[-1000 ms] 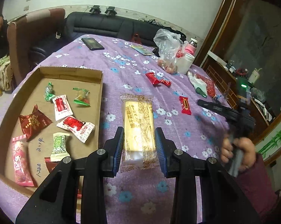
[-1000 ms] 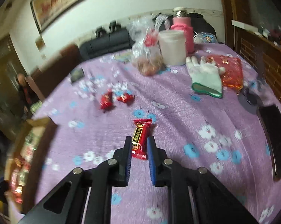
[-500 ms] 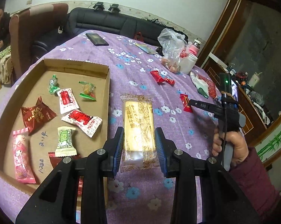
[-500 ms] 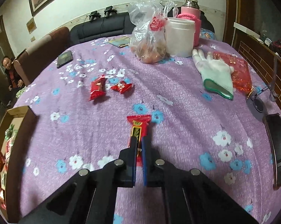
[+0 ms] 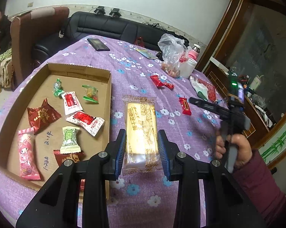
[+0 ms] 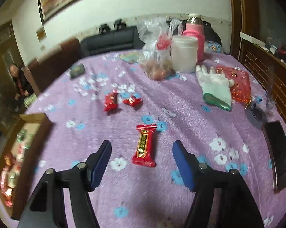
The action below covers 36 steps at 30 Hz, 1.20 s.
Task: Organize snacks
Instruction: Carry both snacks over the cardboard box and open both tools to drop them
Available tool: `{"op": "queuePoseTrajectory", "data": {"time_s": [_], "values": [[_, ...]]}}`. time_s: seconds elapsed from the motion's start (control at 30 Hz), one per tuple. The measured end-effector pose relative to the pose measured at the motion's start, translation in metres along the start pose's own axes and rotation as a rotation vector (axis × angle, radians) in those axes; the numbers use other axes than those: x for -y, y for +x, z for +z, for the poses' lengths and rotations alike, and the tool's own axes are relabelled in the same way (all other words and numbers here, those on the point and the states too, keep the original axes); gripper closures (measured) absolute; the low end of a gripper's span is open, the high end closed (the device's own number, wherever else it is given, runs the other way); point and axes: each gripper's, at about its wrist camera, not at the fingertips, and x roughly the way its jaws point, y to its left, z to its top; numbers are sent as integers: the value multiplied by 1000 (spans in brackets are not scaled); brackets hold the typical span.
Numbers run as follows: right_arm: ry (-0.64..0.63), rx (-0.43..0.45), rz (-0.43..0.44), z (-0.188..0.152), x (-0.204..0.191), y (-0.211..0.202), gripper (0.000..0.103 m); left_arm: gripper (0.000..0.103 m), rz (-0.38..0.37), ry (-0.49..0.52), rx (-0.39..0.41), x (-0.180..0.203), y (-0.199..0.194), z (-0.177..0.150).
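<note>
My left gripper (image 5: 142,148) is shut on a long yellow cake bar in a clear wrapper (image 5: 141,127), held above the purple flowered tablecloth just right of the cardboard tray (image 5: 108,87). The tray holds several wrapped snacks. My right gripper (image 6: 142,155) is open wide, its jaws on either side of a red candy bar (image 6: 144,145) that lies flat on the cloth. The same red bar (image 5: 185,105) and the right gripper (image 5: 199,102) show in the left wrist view. Two more red candies (image 6: 110,100) lie farther back.
At the table's far side stand a plastic bag of food (image 6: 157,64), a white jar (image 6: 184,55) and a pink bottle (image 6: 195,32). A white glove (image 6: 216,87) and red packet (image 6: 239,83) lie right. A phone (image 6: 277,153) lies at the right edge.
My right gripper was shut on the red candy bar and has opened wide; the bar now lies free on the cloth. My left gripper keeps its hold on the cake bar.
</note>
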Motion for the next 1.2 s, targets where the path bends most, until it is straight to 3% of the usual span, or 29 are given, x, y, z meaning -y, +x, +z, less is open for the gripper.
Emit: {"op": "queuePoseTrajectory", "data": {"time_s": [0.13,0.2,0.27,0.47,0.77,1.03,1.2], "values": [[-51,-92,-81,2,-8,38,52,70,2,-6,-18,-6,7,2],[-59,-124,-124,-1,-8,52,73,70,3,-5,-25,-8,10,2],[-24,-113,-100,-3,-4,51,80,70,1,-8,-32,-10,14,3],[-22,-83,-30,-14,-13,19,81,70,-11,-21,-30,-15,15,3],[-163,-31,106,-27,-91,-46,81,70,6,-46,26,-32,-11,2],[-264,-34,212,-32,-161,-57,81,70,93,-98,56,-76,-31,3],[-314,-46,257,-27,-204,-51,81,70,129,-118,49,-107,-29,23]]}}
